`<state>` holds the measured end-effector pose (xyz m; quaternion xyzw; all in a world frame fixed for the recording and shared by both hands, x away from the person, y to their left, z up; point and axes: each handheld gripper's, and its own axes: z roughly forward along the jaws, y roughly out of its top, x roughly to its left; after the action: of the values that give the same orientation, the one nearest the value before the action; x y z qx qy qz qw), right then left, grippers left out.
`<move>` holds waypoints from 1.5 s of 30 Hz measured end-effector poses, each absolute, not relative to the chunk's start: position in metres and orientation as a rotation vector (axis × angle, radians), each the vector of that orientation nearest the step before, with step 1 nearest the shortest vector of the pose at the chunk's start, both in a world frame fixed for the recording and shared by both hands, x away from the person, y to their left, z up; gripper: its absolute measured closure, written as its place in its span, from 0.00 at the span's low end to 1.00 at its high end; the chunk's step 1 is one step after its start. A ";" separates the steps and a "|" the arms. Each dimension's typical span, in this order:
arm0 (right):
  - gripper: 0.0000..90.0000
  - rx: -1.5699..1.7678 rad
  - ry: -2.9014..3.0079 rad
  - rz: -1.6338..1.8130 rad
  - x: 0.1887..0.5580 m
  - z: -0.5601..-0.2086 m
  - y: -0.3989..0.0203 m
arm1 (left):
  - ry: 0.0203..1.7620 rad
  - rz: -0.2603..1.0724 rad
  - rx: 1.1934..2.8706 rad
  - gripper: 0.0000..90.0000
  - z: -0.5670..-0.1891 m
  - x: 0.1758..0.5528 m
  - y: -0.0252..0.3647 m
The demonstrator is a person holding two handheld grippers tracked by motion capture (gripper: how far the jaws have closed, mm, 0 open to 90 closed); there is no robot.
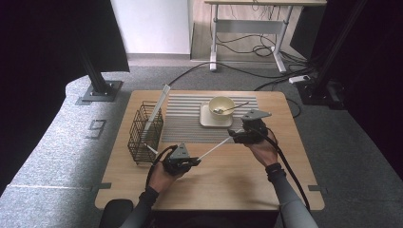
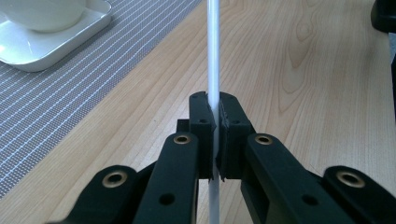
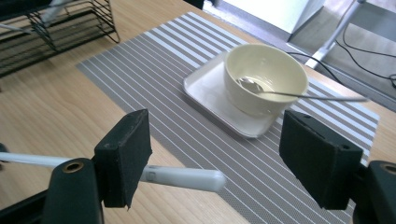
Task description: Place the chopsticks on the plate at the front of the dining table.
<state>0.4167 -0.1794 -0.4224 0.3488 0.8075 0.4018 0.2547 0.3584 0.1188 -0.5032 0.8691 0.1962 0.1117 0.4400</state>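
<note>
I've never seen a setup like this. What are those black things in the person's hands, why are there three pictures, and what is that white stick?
A person sits at a wooden table and holds a hand tool with two black jaws in each hand. One picture looks down from above. The other two come from small cameras riding on the tools, looking along their jaws.

The left gripper is shut on a thin white stick, pinched between its jaws. The right gripper is open, and the stick's rounded end lies between its jaws, with nothing pressing on it.

On the table lies a striped grey mat. On it sits a square white plate with a cream bowl, and a metal spoon rests in the bowl. To the left stands a black wire basket with another pale stick leaning in it.
</note>
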 end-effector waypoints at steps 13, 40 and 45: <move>0.22 0.982 2.216 1.084 0.421 -0.443 -0.193 | 0.503 0.272 2.199 0.95 -0.505 0.358 0.115; 0.00 1.190 2.123 1.108 0.377 -0.503 -0.277 | 0.660 0.305 2.282 0.95 -0.513 0.368 0.109; 0.00 1.205 2.155 1.065 0.374 -0.518 -0.281 | 0.705 0.316 2.270 0.95 -0.513 0.370 0.111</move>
<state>0.3739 -0.2813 -0.5175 0.4368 0.7810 0.3858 0.2243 0.3704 0.1112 -0.5130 0.8820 0.2738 0.1227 0.3634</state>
